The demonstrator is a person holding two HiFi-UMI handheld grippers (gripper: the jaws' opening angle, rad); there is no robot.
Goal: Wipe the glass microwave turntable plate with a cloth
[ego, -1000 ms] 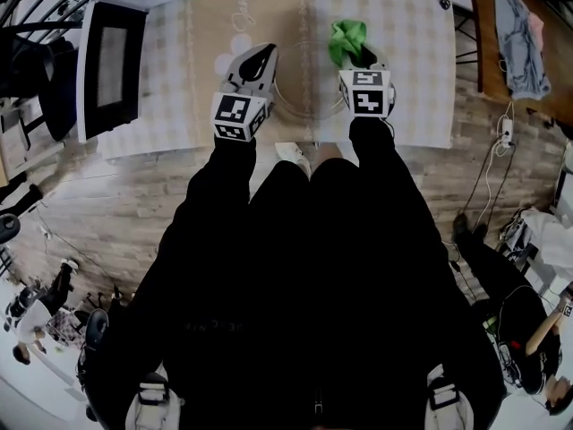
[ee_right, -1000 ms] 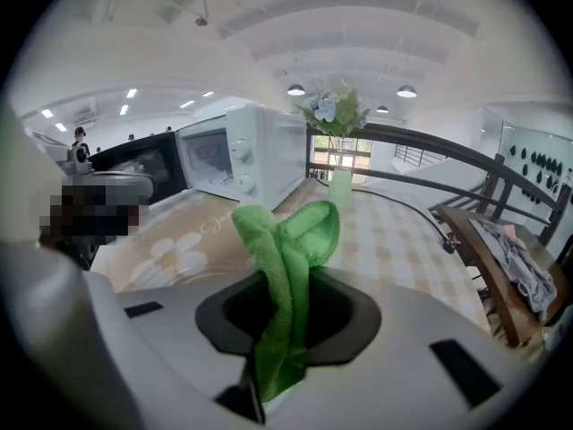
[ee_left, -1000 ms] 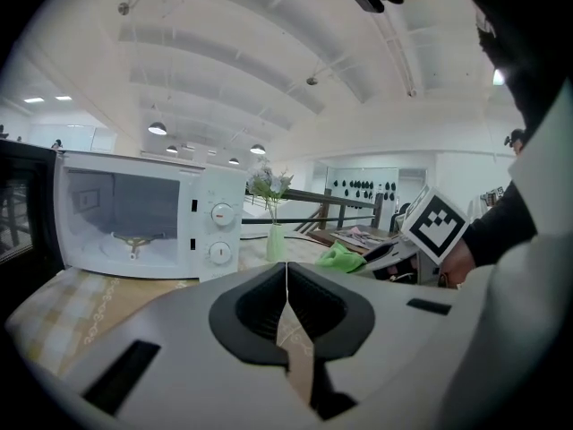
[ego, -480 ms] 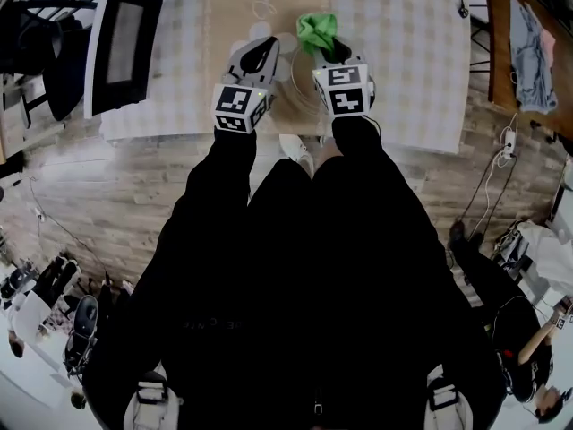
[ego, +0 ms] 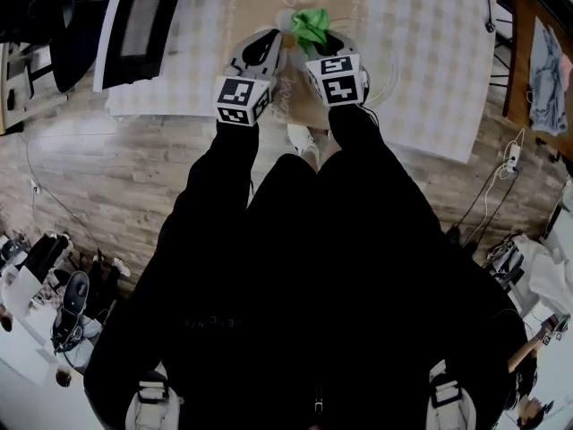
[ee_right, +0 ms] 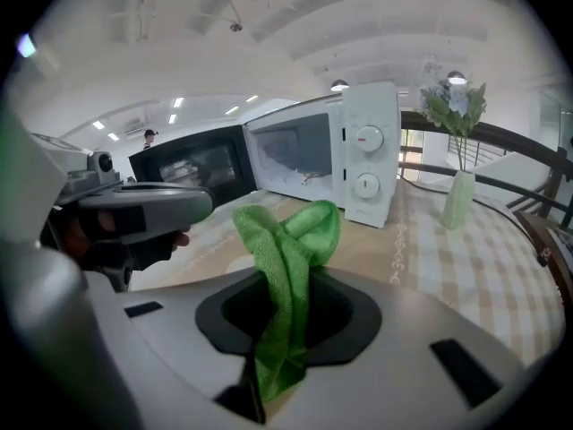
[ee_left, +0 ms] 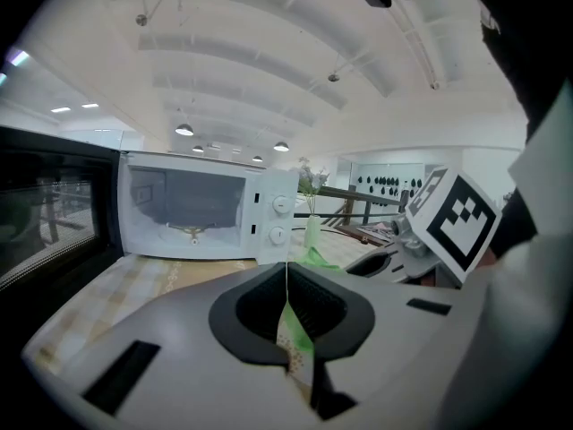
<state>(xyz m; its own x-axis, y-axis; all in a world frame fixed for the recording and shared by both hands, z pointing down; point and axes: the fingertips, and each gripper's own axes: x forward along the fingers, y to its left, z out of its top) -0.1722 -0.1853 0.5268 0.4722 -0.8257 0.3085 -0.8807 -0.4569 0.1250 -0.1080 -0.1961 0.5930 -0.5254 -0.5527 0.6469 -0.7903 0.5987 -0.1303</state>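
Left gripper (ee_left: 286,272) fingers pinch, seemingly, one glass plate (ee_left: 295,348); right gripper (ee_right: 285,280) pinches one green cloth (ee_right: 288,236).

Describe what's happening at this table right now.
A person works with two handheld tools. The left tool is shut on the rim of the clear glass turntable plate; the right tool is shut on a crumpled green cloth, held close to the plate. The white microwave behind stands with its door open.

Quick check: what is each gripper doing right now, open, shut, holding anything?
Left gripper: shut on the edge of the glass turntable plate.
Right gripper: shut on the green cloth.
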